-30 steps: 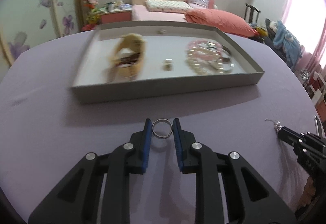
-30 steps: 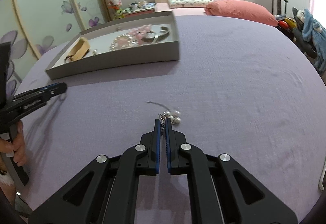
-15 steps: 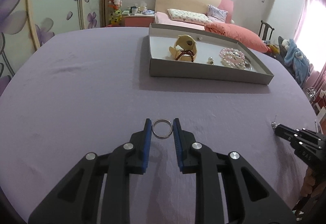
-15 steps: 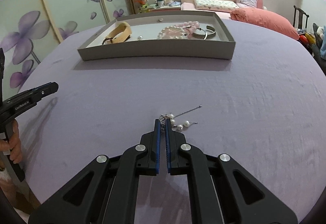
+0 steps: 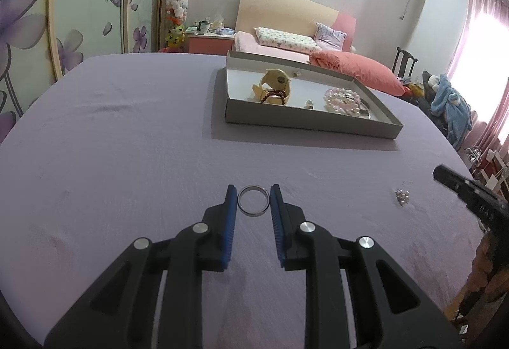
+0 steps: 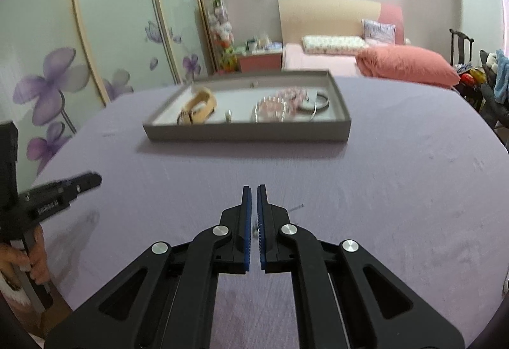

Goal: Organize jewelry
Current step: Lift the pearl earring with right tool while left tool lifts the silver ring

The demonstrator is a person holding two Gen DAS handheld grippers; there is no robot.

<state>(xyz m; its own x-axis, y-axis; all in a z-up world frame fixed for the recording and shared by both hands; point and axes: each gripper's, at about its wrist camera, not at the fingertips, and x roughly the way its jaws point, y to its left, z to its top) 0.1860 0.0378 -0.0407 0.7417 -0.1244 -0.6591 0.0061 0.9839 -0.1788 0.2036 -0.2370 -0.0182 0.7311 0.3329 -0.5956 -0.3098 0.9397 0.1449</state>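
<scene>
My left gripper [image 5: 254,194] is shut on a silver ring [image 5: 253,204], held between its blue pads above the purple table. A pearl earring cluster [image 5: 401,196] lies loose on the table at the right, beside my right gripper [image 5: 445,175]. In the right wrist view my right gripper [image 6: 254,190] is lifted, its jaws nearly together with nothing between the tips; the earring's thin wire [image 6: 296,207] shows on the cloth beneath it. The grey jewelry tray [image 5: 305,121] stands at the far side of the table.
The tray [image 6: 248,133] holds a yellow bangle [image 5: 275,85], pink and pearl bracelets [image 5: 342,98], a silver bangle [image 6: 318,101] and small studs. My left gripper [image 6: 57,193] shows at the left. A bed and chair stand behind the round table.
My right gripper has let go of the pearl earring and risen off it; the earring now lies on the table. My left gripper still holds the ring and has drawn back from the tray.
</scene>
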